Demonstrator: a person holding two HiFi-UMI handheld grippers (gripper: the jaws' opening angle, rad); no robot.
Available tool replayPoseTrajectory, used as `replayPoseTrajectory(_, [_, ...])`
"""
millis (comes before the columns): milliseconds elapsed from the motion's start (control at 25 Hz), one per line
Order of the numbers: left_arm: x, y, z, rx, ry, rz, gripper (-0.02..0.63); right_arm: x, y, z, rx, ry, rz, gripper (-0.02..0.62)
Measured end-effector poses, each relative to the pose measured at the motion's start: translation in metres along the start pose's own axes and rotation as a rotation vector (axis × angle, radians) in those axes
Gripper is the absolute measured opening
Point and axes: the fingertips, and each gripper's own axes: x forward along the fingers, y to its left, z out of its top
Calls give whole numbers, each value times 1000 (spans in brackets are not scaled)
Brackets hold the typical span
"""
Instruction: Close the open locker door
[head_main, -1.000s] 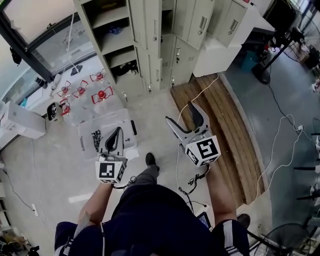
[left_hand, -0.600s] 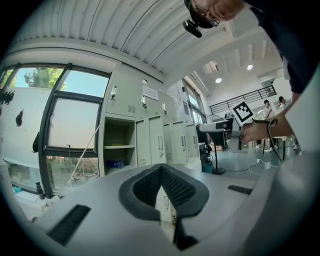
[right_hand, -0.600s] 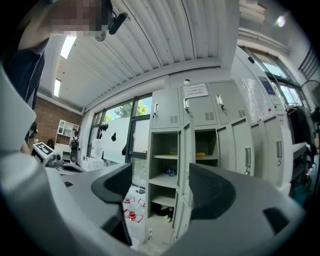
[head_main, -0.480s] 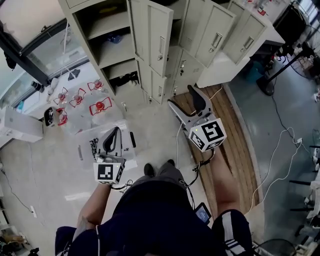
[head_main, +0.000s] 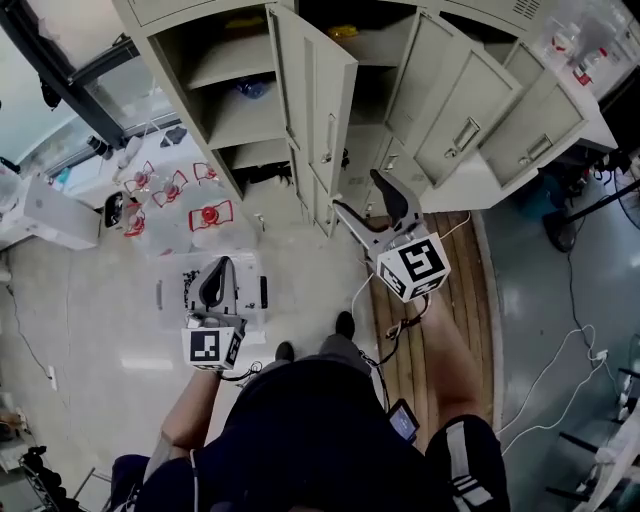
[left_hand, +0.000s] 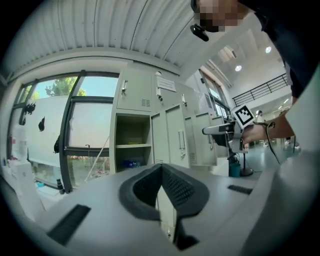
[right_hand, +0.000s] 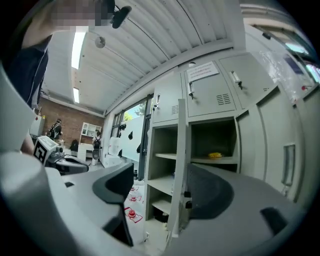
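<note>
We stand facing a row of pale grey metal lockers, looking steeply down. One locker door (head_main: 322, 110) is swung out toward us, nearly edge-on. In the right gripper view its thin edge (right_hand: 181, 165) rises between two open compartments.

The right claw (head_main: 355, 192) is level and aimed at the door, near it but not touching. Its jaws are apart and have just been closing a little. Nothing is gripped between them, and the door edge only shows far off through the gap. The left claw (head_main: 218, 272) is lower and to the left, over the floor (head_main: 90, 300), well apart from the lockers. Its jaws are together, with nothing in them.

The door looks like thin painted sheet metal, so it is probably stiff, light and free-swinging on its hinges. The paint looks smooth, so a claw pushing at a slant could slide. We judge the flat face near the free edge, beside the handle (head_main: 330, 140), to be the best place to push. A gentle, steady push should keep it from bouncing back.

We count two claws, one door standing out, one handle on it, and two open compartments. One yellow item (right_hand: 215, 155) lies on a shelf in the right compartment. At least two more doors at the right look shut.
</note>
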Motion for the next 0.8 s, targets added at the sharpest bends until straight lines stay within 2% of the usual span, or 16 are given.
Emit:
replayPoseTrajectory(160, [22, -13, 0, 14, 5, 85, 3, 19, -26, -9, -6, 15, 109, 333])
replayPoseTrajectory(360, [29, -26, -8, 1, 67, 191, 3, 33, -36, -17, -28, -5, 248, 304])
replayPoseTrajectory(560, [40, -27, -4, 19, 22, 207, 3, 55, -38, -26, -16, -5, 360, 282])
replayPoseTrajectory(800, [47, -18, -12, 33, 58, 214, 3, 73, -40, -32, 11, -8, 436, 269])
